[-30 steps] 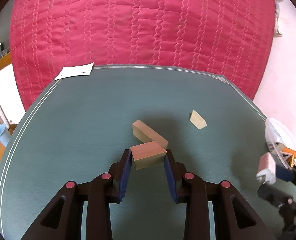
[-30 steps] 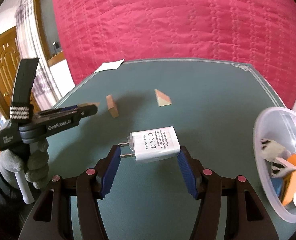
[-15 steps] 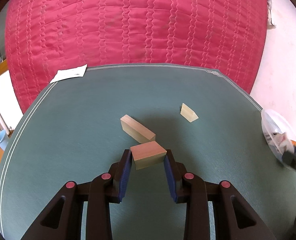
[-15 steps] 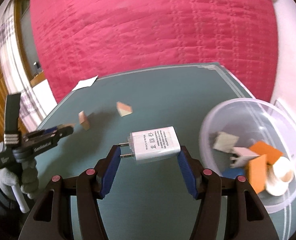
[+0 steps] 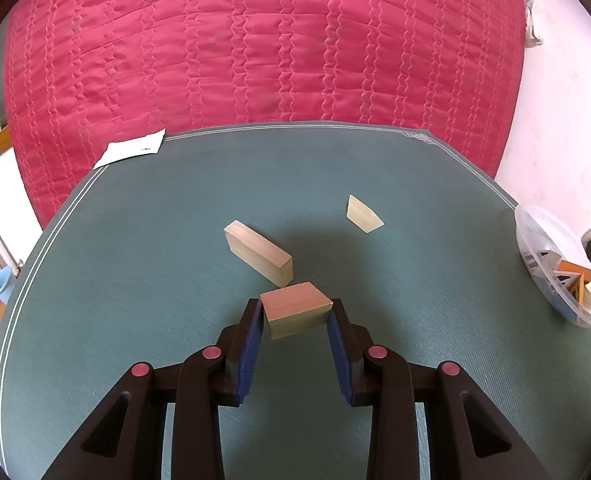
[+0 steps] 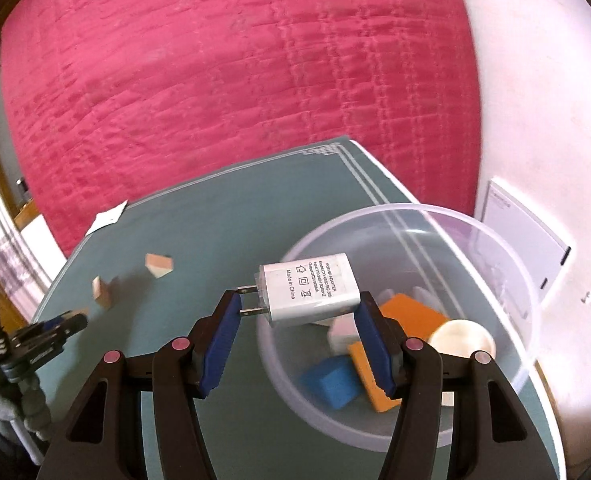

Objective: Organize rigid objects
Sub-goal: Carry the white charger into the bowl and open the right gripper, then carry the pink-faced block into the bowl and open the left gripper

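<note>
My left gripper (image 5: 294,309) is shut on a small wooden block (image 5: 296,314) held above the green table (image 5: 135,280). A longer wooden block (image 5: 258,252) lies just beyond it, and a wooden wedge (image 5: 362,214) lies farther right. My right gripper (image 6: 298,304) is shut on a white power adapter (image 6: 309,294), held over the near-left rim of a clear plastic bowl (image 6: 507,280). The bowl holds orange, blue and white pieces. The bowl also shows in the left wrist view (image 5: 535,240) at the table's right edge.
A white paper slip (image 5: 130,152) lies at the table's far left corner. A red quilted cover (image 5: 255,40) hangs behind the table. A white wall (image 6: 535,120) is to the right. The left gripper and gloved hand (image 6: 19,356) show at the right wrist view's lower left.
My right gripper has carried the adapter rightward from above the open table to over the bowl. My left gripper, still holding its block, has shifted slightly; the loose blocks look a little farther off.
</note>
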`<state>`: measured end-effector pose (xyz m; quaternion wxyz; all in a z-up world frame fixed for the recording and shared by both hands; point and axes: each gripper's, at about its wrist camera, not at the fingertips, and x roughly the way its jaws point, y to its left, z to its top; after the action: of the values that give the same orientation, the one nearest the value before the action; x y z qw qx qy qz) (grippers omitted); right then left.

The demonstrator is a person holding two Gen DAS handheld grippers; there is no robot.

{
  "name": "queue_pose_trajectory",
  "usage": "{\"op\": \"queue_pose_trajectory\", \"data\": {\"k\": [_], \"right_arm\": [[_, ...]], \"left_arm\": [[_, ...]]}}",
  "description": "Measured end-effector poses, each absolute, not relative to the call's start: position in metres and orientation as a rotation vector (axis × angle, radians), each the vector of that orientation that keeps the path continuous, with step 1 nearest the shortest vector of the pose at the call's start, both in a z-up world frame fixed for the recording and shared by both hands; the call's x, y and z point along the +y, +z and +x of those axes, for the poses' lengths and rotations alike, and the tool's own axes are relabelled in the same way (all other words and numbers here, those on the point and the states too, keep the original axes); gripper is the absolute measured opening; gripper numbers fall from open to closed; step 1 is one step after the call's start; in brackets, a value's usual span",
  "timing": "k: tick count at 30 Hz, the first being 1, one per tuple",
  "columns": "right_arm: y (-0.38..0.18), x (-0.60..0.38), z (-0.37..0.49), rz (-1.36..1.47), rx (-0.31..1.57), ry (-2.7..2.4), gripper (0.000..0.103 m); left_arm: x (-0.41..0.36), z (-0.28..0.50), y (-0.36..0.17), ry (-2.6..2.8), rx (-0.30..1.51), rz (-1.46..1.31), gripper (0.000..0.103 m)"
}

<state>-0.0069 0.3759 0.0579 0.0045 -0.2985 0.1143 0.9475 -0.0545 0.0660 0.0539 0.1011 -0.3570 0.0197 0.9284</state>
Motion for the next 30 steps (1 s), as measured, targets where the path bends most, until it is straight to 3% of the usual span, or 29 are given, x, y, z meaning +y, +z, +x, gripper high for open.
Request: {"op": "queue_pose_trajectory", "data": {"k": [30], "right_arm": [[0.042,0.413,-0.013,-0.915,0.416,2.854,0.064]], "left_arm": [[0.078,-0.048,0.048,2.723,0.092,-1.066,0.035]]}}
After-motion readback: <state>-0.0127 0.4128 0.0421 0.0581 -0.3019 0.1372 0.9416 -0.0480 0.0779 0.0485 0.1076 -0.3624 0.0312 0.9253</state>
